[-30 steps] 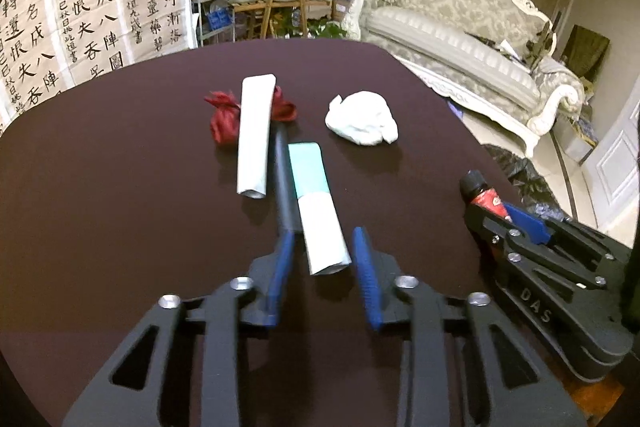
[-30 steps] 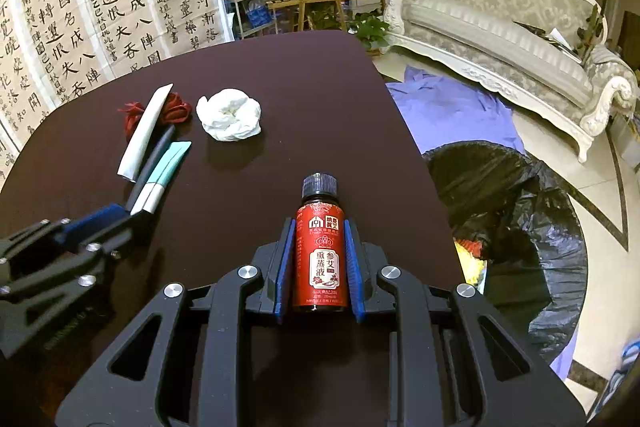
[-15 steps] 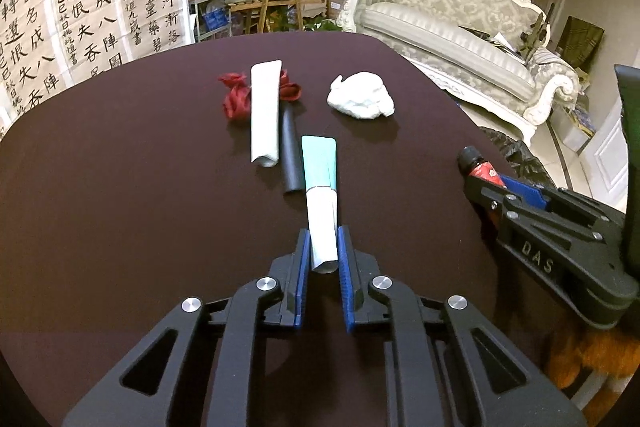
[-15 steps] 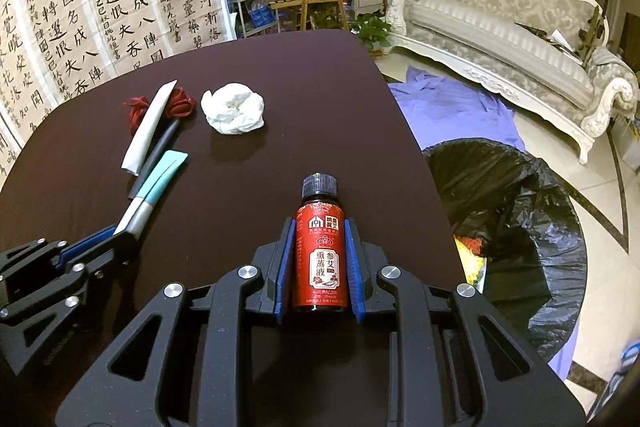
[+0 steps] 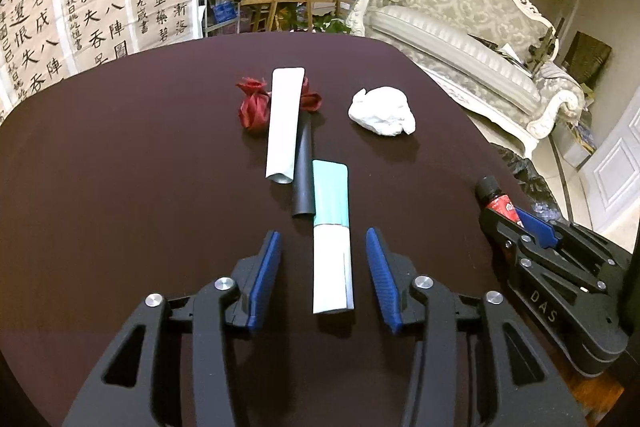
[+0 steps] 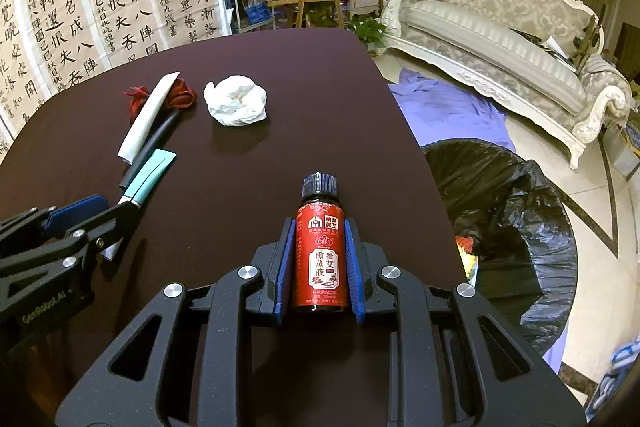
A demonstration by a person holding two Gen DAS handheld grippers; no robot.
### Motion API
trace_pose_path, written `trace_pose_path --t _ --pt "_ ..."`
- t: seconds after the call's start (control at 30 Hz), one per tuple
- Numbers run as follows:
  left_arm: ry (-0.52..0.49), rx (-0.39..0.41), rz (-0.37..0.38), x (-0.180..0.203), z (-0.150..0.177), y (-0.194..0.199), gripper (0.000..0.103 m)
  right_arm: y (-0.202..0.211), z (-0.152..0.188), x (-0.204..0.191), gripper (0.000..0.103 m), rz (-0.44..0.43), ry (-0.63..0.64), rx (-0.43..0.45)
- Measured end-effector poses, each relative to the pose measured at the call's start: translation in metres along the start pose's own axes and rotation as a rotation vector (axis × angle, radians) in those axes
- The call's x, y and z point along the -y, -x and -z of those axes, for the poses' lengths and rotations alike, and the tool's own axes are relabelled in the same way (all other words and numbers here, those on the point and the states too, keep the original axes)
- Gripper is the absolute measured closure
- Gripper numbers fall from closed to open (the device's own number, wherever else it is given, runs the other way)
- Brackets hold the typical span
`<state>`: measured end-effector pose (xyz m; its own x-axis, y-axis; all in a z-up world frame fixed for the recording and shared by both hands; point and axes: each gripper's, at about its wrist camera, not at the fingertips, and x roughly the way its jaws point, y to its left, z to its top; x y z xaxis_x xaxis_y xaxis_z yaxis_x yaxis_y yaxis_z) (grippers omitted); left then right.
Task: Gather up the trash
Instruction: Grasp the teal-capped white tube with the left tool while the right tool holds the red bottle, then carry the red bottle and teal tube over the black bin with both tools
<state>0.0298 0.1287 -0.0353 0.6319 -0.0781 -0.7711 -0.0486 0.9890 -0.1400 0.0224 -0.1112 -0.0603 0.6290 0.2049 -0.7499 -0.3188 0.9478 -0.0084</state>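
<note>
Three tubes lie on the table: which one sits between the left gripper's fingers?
The teal-and-white tube. Its white end lies between the opening, untouching fingers of the left gripper. The plain white tube and black tube lie farther away.

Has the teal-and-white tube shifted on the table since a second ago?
Yes. The tube has been drawn nearer the camera, away from the black tube it overlapped. It lies between the opening left gripper pads, untouched.

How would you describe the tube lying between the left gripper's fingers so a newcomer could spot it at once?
On the dark brown table, a row of long items lies ahead of the left gripper. The nearest is the tube, lying between the opening fingers, untouched. Unlike the all-white tube and black tube beyond, it is half teal, half white.
</note>
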Motion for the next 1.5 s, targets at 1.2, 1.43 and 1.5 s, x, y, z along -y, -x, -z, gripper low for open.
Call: trace_pose_path --t 1.2,1.43,1.5 --pt "-0.129 0.155 0.144 0.085 -0.015 0.018 0.09 0.04 0.003 0.089 0.08 0.184 -0.162 0.118" --pt "-0.188 0.154 0.17 0.124 -0.025 0.002 0.09 0.037 0.008 0.12 0.08 0.231 -0.2 0.122" --pt "-0.206 0.149 0.173 0.133 -0.026 -0.004 0.09 0.036 0.01 0.127 0.08 0.24 -0.205 0.125"
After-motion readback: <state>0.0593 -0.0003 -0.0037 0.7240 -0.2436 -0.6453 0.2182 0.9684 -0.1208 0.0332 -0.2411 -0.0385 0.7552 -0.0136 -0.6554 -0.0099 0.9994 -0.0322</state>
